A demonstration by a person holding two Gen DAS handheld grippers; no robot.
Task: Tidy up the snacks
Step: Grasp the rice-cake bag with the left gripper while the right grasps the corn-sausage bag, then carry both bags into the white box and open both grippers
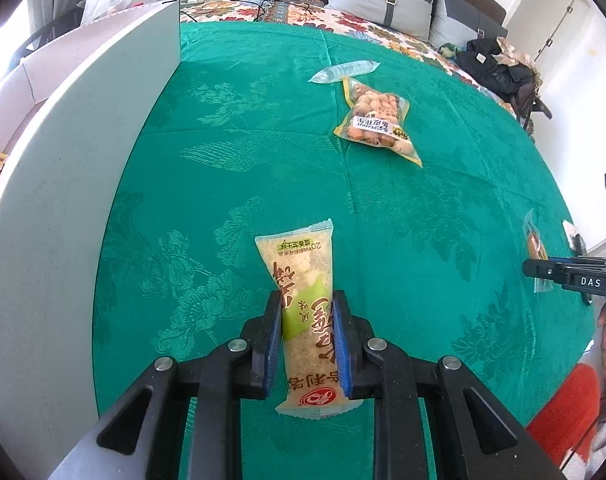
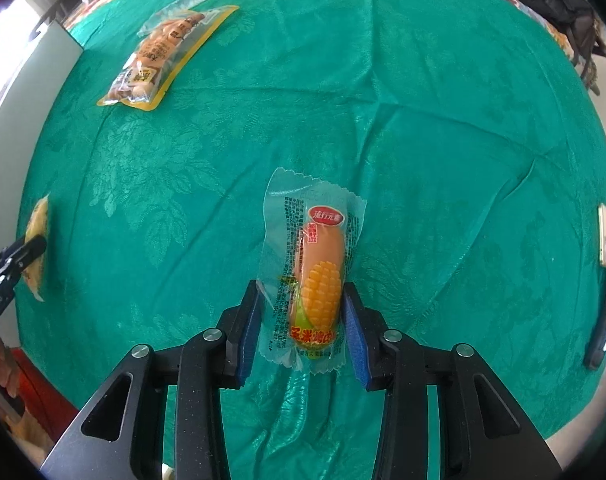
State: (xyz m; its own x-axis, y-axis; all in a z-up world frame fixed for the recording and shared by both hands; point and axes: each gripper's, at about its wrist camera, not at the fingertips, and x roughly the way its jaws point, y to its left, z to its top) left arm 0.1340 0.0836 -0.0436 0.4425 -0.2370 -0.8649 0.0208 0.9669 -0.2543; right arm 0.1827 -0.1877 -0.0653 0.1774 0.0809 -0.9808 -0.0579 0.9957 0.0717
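My left hand-held gripper (image 1: 307, 336) is clamped on the yellow-green snack bar (image 1: 303, 312), pads squeezing its sides, above the green counter (image 1: 423, 220). My right hand-held gripper (image 2: 301, 320) is clamped on the corn sausage pack (image 2: 315, 272). Peanut bag (image 1: 377, 120) and clear packet (image 1: 345, 71) lie far side, touching; white board (image 1: 83, 160) at left

four snack packets (image 1: 377, 122), two hand-held grippers (image 1: 307, 320)

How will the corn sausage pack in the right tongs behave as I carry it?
The sausage pack probably stays fairly stiff: a plump sausage fills its middle, where the right tongs pinch it. Its clear glossy film looks slippery, so it may slide. The flat crimped ends will likely flop. It seems light.
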